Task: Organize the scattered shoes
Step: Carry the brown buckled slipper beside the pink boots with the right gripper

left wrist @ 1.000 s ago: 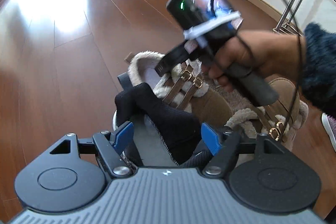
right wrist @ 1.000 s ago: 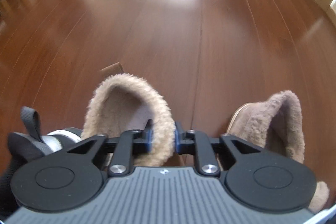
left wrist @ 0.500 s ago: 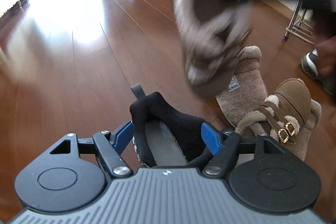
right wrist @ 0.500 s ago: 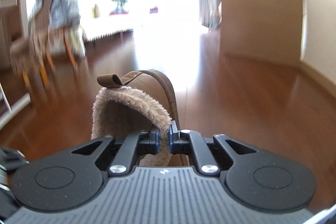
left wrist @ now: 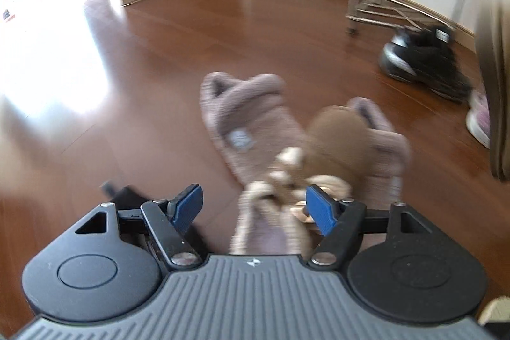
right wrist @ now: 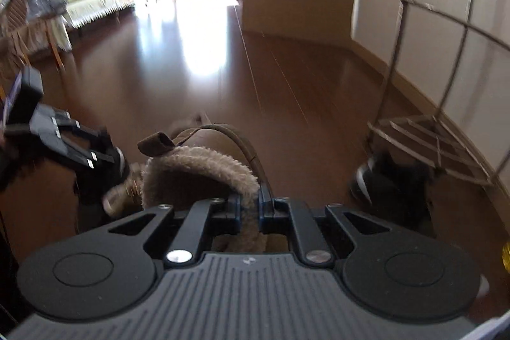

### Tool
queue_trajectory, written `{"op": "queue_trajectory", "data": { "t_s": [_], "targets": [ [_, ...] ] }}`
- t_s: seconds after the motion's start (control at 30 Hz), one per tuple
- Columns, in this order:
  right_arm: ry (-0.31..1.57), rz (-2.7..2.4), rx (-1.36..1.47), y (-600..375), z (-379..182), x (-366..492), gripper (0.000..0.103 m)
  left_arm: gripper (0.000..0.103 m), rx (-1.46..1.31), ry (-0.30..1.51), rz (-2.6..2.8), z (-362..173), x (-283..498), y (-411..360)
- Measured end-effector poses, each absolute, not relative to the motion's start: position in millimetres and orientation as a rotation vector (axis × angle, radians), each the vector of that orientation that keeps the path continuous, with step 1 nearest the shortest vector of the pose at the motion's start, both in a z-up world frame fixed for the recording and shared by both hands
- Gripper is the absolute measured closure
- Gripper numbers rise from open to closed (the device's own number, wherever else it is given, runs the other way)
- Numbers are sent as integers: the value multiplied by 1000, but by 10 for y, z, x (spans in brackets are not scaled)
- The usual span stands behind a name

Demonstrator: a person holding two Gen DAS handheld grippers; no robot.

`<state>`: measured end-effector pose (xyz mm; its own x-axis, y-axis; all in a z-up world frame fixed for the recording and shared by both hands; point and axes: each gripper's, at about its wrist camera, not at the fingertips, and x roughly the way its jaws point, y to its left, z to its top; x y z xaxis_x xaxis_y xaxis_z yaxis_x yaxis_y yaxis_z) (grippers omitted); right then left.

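- We hold 1 brown fleece-lined boot [right wrist: 204, 177] in the right gripper [right wrist: 248, 209], whose jaws are nearly closed on the fuzzy collar; the boot hangs off the floor [right wrist: 287, 78].
- The collar is soft and compresses, so we judge the pinch secure only while the fleece is bunched; the boot looks light, but it can swing.
- Its likely mate, a second brown boot [left wrist: 338, 142] with buckled straps, lies below the left gripper [left wrist: 253, 207], resting over 2 grey knit slippers [left wrist: 245, 117].
- The left jaws stand wide apart with nothing pressed between the pads; the boot's cuff sits under the gap.
- We would take that one by the collar rim too.
- Further out, a black sneaker [left wrist: 424, 59] lies beside a metal rack [right wrist: 430, 136], probably where the shoes belong.
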<state>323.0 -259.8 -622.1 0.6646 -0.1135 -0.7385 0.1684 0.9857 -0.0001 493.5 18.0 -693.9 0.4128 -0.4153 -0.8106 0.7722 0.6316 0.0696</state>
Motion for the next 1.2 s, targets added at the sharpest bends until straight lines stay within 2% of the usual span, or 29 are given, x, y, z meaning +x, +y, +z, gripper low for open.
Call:
{"op": "queue_trajectory", "data": {
  "t_s": [0.1,0.17,0.27,0.33,0.37,0.4,0.43,0.47,0.57,0.63,0.73,0.77,0.83,0.9,0.97,1.2],
  "targets": [
    [1012,-173,82,-2756,-6889,3089,95,30,516,872,-874,-6959,4803,-60],
    [1149,-205,116,-2974,-7649,3122,95,30,581,876,-991,-6941,4594,-352],
    [1130,-301,124,-3159,-8031,3081,93,30,689,850,-1067,-6922,4393,-636],
    [1064,-408,210,-3303,-8171,3027,84,30,770,832,-1102,-6879,4252,-786],
    [1016,-441,275,-3305,-8139,2945,59,30,830,818,-1131,-6859,4155,-875],
    [967,-470,341,-3300,-8095,2856,22,30,853,811,-1148,-6859,4115,-908],
    [917,-507,372,-3245,-8056,2744,11,30,885,803,-1178,-6861,4050,-948],
    [854,-532,375,-3100,-8032,2565,8,30,926,796,-1227,-6877,3953,-997],
    [854,-514,375,-2849,-8122,2374,5,30,987,816,-1339,-6977,3751,-1107],
    [943,-504,324,-2688,-8342,2379,5,30,1008,847,-1409,-7090,3619,-1194],
    [1076,-569,106,-2517,-8714,2400,9,30,1002,885,-1544,-7299,3431,-1372],
    [1107,-578,71,-2521,-8836,2410,14,30,992,892,-1578,-7360,3390,-1430],
    [1077,-571,105,-2569,-8879,2377,14,30,968,885,-1626,-7521,3287,-1547],
    [1037,-565,123,-2625,-8894,2348,20,30,991,856,-1628,-7708,3198,-1672],
    [1017,-587,135,-2741,-8934,2364,21,31,1031,829,-1579,-7887,3121,-1787],
    [1000,-528,44,-3259,-8963,2382,21,31,968,890,-1522,-7965,3210,-1741]
  ]
}}
